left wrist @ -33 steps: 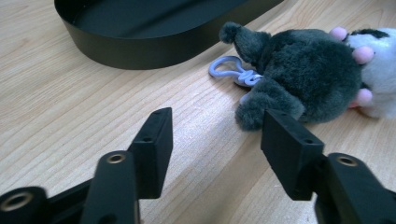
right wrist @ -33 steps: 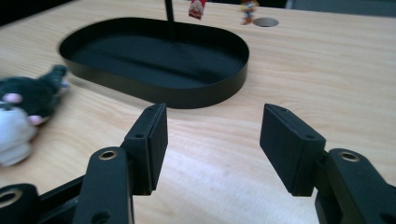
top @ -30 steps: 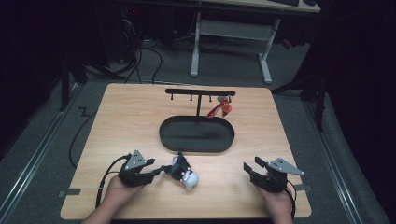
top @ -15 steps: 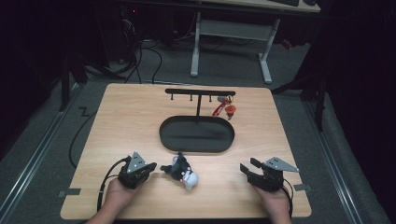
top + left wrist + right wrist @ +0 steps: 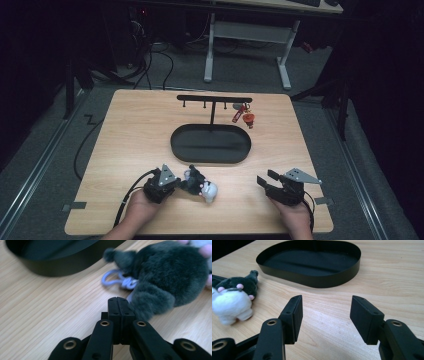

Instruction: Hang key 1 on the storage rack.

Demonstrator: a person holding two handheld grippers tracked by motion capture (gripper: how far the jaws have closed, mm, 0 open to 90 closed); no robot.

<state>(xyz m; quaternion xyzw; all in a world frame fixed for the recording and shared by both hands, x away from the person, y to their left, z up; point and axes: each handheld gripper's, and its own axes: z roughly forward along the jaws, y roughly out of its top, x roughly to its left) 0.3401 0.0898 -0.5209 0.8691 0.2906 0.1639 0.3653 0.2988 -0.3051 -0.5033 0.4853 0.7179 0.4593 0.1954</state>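
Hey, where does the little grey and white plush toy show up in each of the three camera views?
High view: plush toy lies near the table's front edge, beside the left gripper.
Left gripper view: upper right, its grey fur just past the shut jaws.
Right gripper view: far left edge, beyond the open jaws.
Shared landmark: the black oval tray, behind the toy.

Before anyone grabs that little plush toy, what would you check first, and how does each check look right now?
1. Left gripper open for a grasp: not ok, jaws pressed together.
2. Right gripper open: ok, jaws wide apart, nothing between them.
3. Plush free on the table: ok, lying beside the left gripper, not clamped.
4. Tray empty: ok.
5. Plush's loop reachable: ok, lies flat on the wood.
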